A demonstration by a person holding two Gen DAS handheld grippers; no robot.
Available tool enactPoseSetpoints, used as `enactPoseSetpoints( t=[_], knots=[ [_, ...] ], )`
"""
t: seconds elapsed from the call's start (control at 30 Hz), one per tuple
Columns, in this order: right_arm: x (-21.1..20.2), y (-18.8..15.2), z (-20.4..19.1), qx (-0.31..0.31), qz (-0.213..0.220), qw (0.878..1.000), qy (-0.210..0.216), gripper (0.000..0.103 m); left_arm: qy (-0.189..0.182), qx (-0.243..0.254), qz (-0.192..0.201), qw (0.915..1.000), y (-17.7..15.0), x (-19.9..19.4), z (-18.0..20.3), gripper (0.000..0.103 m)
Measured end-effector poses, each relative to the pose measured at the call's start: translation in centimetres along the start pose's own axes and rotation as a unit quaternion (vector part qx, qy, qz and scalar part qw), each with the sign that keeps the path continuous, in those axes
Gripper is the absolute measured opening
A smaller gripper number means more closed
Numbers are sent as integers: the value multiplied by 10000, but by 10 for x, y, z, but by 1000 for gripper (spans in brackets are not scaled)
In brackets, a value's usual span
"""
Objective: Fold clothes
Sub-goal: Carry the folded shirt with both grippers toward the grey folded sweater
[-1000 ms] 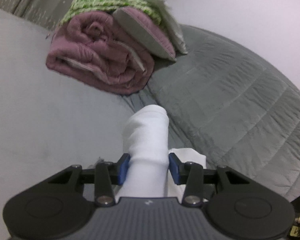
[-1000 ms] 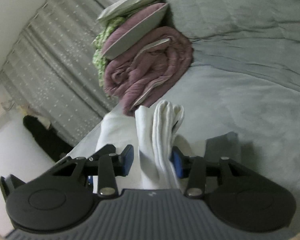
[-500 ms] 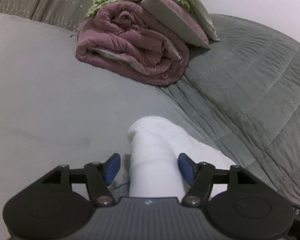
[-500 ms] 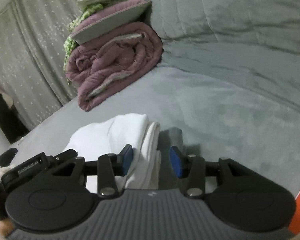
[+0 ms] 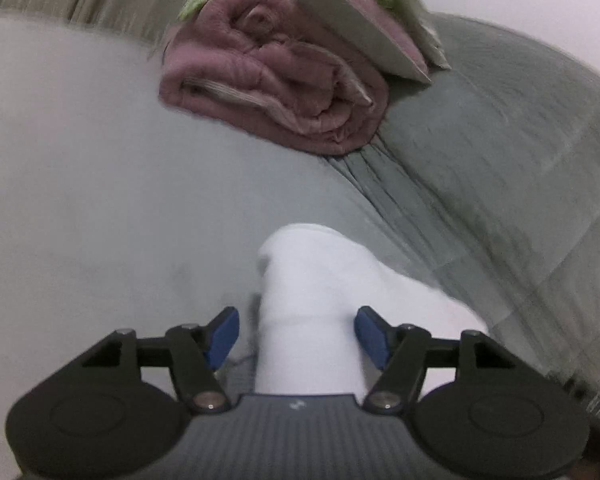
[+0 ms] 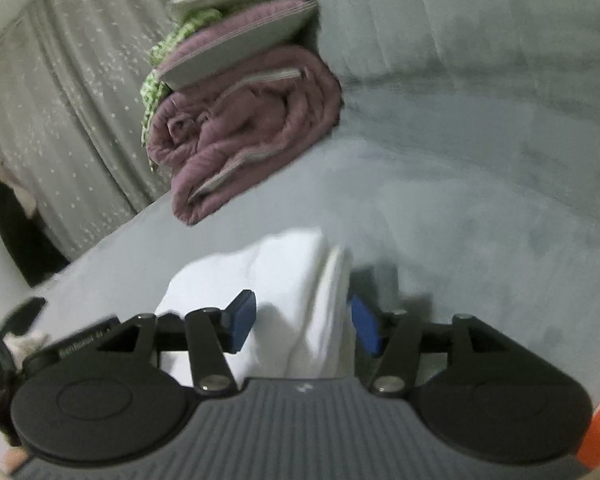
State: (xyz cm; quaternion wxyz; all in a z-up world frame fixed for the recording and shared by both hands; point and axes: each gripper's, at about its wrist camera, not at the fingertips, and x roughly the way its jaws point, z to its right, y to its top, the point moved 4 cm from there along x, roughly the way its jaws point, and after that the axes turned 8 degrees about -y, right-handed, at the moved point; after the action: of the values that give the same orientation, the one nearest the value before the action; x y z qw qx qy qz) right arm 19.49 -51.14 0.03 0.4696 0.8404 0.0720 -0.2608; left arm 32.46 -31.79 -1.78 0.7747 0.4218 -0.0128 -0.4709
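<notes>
A folded white garment (image 5: 308, 304) lies on the grey bed (image 5: 100, 200). In the left wrist view it runs between the blue pads of my left gripper (image 5: 298, 334), which stands open with gaps on both sides of the cloth. In the right wrist view the same white garment (image 6: 284, 280) shows its stacked folded edges, and my right gripper (image 6: 304, 326) is open around it, with the right pad close to the cloth's edge. The other gripper's black body (image 6: 72, 344) peeks in at lower left.
A rolled mauve quilt (image 5: 284, 96) with a flat cushion and green-patterned cloth on top sits at the head of the bed, also the mauve quilt (image 6: 244, 132) in the right view. A grey quilted cover (image 5: 500, 168) lies right. Curtains (image 6: 60, 100) hang behind.
Both grippers let go of the white garment and opened wider. The garment went from held up to lying flat on the bed. Both cameras are moving, blurring the views.
</notes>
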Motion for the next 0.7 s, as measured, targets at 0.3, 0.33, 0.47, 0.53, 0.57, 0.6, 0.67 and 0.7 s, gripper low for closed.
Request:
enactPoseSetpoints(
  t=[0.3, 0.33, 0.47, 0.53, 0.57, 0.6, 0.67, 0.7],
  knots=[
    [-25, 3, -3, 448, 345, 9968, 563, 29, -631, 67, 320, 9975, -1, -9, 20, 31],
    [-32, 6, -5, 466, 454, 9964, 552, 29, -686, 75, 315, 9971, 1, -7, 23, 31],
    [-49, 6, -8, 474, 810, 9950, 341, 29, -903, 109, 296, 9954, 5, -2, 34, 32],
    [-46, 3, -8, 418, 857, 9953, 192, 29, -977, 137, 281, 9947, 7, 1, 38, 36],
    [-42, 1, -7, 375, 850, 9956, 113, 30, -888, 190, 259, 9955, 5, 4, 37, 37],
    [-33, -2, -4, 399, 732, 9965, 41, 30, -729, 261, 254, 9967, 3, 8, 35, 41],
    [-17, -10, 4, 430, 514, 9977, -88, 37, -317, 412, 293, 9982, -2, 16, 29, 44],
    [-11, -12, 6, 396, 507, 9979, -82, 39, -138, 481, 313, 9983, -4, 19, 25, 48]
  ],
)
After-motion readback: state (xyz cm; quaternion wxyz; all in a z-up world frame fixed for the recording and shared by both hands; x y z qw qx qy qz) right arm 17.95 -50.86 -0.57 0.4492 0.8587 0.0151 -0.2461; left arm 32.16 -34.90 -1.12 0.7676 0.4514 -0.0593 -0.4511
